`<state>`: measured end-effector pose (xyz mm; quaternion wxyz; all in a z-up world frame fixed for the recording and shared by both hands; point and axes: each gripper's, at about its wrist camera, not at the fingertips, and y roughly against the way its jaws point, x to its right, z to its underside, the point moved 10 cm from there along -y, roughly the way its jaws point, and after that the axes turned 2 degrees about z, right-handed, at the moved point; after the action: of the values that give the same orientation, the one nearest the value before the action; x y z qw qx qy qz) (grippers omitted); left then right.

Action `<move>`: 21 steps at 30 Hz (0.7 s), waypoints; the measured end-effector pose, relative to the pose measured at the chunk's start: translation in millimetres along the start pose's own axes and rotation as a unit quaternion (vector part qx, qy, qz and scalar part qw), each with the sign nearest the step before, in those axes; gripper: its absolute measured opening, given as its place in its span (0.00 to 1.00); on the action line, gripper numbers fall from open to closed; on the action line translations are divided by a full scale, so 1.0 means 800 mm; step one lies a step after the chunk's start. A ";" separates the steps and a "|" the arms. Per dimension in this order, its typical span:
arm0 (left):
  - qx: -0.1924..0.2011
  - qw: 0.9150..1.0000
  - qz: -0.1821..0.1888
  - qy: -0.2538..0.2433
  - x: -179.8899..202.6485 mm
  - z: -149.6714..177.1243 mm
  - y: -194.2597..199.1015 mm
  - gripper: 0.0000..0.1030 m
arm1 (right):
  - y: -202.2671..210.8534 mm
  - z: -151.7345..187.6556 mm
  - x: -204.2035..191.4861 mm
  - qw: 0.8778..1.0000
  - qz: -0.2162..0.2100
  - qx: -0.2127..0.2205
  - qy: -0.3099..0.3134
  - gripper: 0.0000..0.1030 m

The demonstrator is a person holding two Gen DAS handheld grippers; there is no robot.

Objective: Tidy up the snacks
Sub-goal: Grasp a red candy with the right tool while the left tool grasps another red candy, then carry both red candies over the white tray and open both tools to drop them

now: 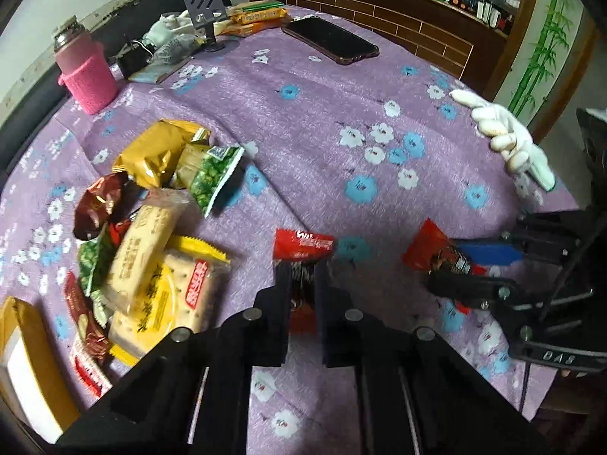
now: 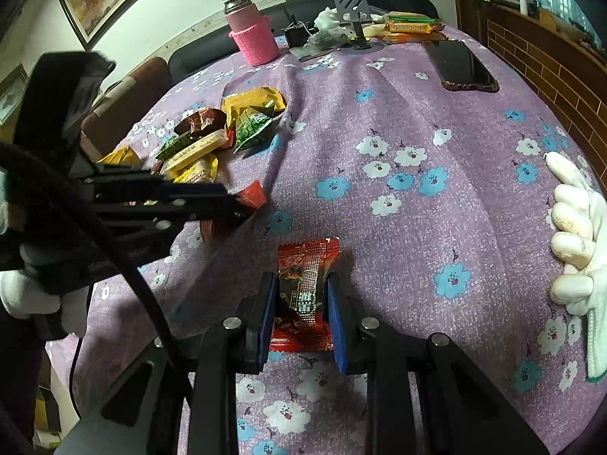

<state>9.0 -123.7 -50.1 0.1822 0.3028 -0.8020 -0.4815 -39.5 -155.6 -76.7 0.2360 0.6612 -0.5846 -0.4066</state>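
My left gripper (image 1: 303,269) is shut on a red snack packet (image 1: 303,244) above the purple flowered tablecloth (image 1: 322,121); it also shows in the right wrist view (image 2: 231,208), packet end (image 2: 253,194) sticking out. My right gripper (image 2: 301,288) with blue pads is shut on another red snack packet (image 2: 305,284), low over the cloth; it shows in the left wrist view (image 1: 451,269) with its packet (image 1: 436,252). A pile of mixed snacks (image 1: 151,212) lies at the left, also in the right wrist view (image 2: 224,132).
A pink-sleeved flask (image 1: 85,72), a phone stand (image 1: 206,11), biscuit packs (image 1: 258,17) and a dark phone (image 1: 330,40) sit at the far side. A white glove (image 1: 504,136) lies at the right. A yellow box (image 1: 26,364) is at the near left edge.
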 end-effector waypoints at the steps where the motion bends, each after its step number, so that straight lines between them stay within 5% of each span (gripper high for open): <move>1: 0.005 1.000 -0.002 0.000 0.000 0.001 0.002 0.12 | 0.000 0.001 0.000 1.000 -0.001 -0.001 -0.001 0.25; 5: 0.015 1.000 -0.025 -0.010 -0.007 -0.004 0.000 0.28 | 0.000 0.003 0.002 1.000 -0.001 -0.001 -0.003 0.25; 10: -0.003 0.998 -0.046 -0.042 0.003 0.004 -0.022 0.27 | 0.000 0.003 0.003 1.000 -0.001 -0.001 -0.001 0.25; 21: 0.051 0.995 -0.015 0.079 -0.007 0.022 0.031 0.26 | 0.020 -0.001 -0.013 0.999 -0.022 0.024 0.008 0.24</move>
<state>-5.0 -99.2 -36.4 0.2218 0.3613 -0.8040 -0.4170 -47.6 -149.4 -60.9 0.2163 0.6824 -0.5778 -0.3921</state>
